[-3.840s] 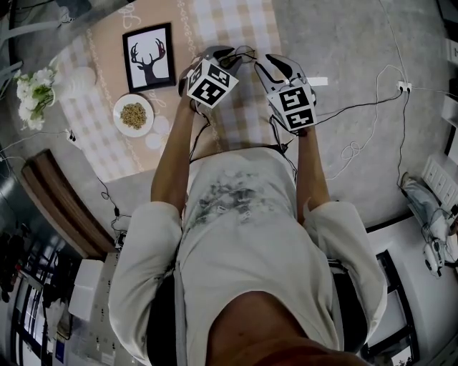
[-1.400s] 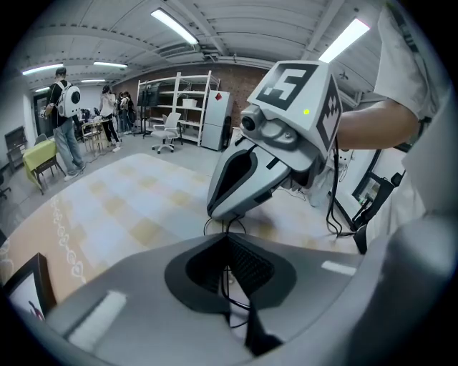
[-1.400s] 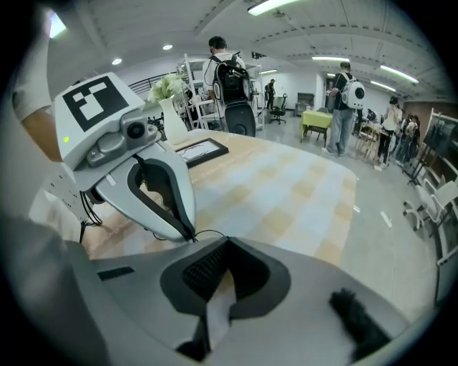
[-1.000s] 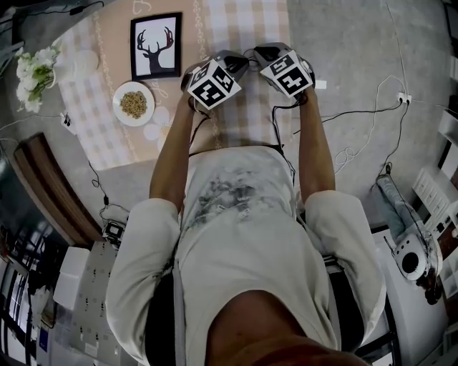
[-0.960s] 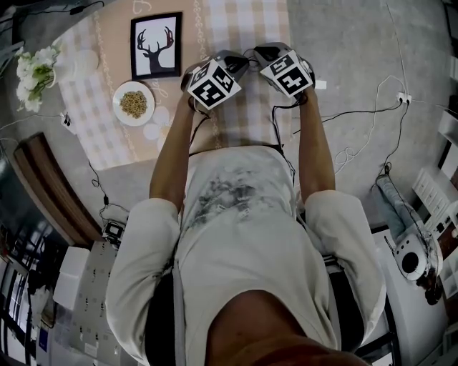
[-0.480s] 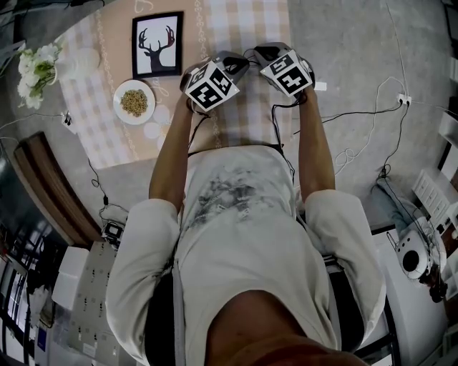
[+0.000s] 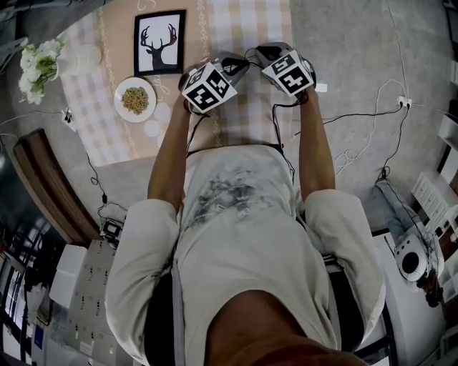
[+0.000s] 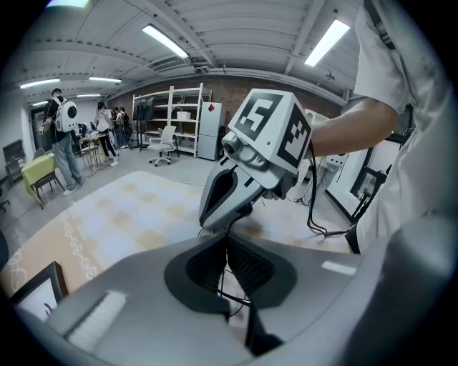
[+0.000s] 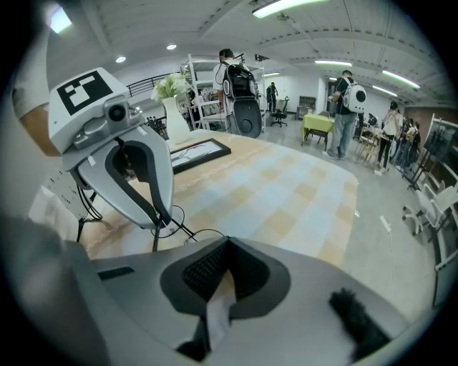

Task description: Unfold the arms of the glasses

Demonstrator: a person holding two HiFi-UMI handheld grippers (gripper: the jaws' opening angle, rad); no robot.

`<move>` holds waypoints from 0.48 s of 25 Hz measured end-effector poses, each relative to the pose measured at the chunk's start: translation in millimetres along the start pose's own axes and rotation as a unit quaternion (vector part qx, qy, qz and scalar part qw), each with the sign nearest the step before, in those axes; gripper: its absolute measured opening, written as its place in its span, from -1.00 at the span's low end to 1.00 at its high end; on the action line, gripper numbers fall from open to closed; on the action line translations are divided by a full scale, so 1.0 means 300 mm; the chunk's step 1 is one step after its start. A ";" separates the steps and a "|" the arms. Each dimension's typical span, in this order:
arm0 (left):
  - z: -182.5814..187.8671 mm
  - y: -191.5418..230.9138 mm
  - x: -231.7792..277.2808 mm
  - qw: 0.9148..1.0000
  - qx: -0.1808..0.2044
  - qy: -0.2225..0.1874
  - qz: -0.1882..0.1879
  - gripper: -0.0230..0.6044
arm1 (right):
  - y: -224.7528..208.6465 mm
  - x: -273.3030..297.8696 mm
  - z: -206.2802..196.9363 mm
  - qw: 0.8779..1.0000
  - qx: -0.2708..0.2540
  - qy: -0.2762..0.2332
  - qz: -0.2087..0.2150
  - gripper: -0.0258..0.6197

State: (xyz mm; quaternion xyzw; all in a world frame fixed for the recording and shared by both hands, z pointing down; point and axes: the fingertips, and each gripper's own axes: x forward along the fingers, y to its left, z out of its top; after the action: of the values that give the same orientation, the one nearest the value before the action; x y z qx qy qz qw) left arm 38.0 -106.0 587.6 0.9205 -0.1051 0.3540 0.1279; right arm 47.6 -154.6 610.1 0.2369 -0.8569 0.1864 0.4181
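Note:
The glasses are thin black wire, and their frame [image 9: 208, 230] spans between the two grippers above the checked tablecloth [image 7: 243, 21]. My left gripper [image 8: 227, 246] is shut on a thin wire part of the glasses [image 8: 221, 275]. My right gripper [image 9: 225, 246] is shut where the wire runs in between its pads. In the head view the left gripper [image 7: 240, 64] and right gripper [image 7: 252, 54] meet tip to tip and hide the glasses. I cannot tell how far the arms stand out from the frame.
A framed deer picture [image 7: 159, 41], a plate of grains [image 7: 134, 100] and a white vase [image 7: 80, 57] with flowers [image 7: 39, 64] stand on the table's left half. Cables [image 7: 358, 107] lie on the floor to the right. People stand far off in the room.
Since the earliest frame the right gripper has moved up and left to meet the left one. Over the last second both grippers have stayed almost still.

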 end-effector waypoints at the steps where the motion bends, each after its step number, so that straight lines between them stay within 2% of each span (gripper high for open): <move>1: 0.002 0.000 -0.006 1.000 0.000 -0.002 0.001 -0.88 | 0.000 0.000 0.000 1.000 0.000 0.000 0.000 -0.87; 12: 0.005 -0.013 -0.053 1.000 -0.014 -0.021 0.013 -0.90 | -0.001 0.005 0.004 1.000 0.003 0.000 -0.012 -0.87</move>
State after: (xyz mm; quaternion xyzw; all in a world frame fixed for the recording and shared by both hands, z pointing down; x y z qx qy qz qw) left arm 28.5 -101.3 575.1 0.9244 -0.1249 0.3349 0.1334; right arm 46.2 -155.9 610.6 0.2481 -0.8535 0.1840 0.4198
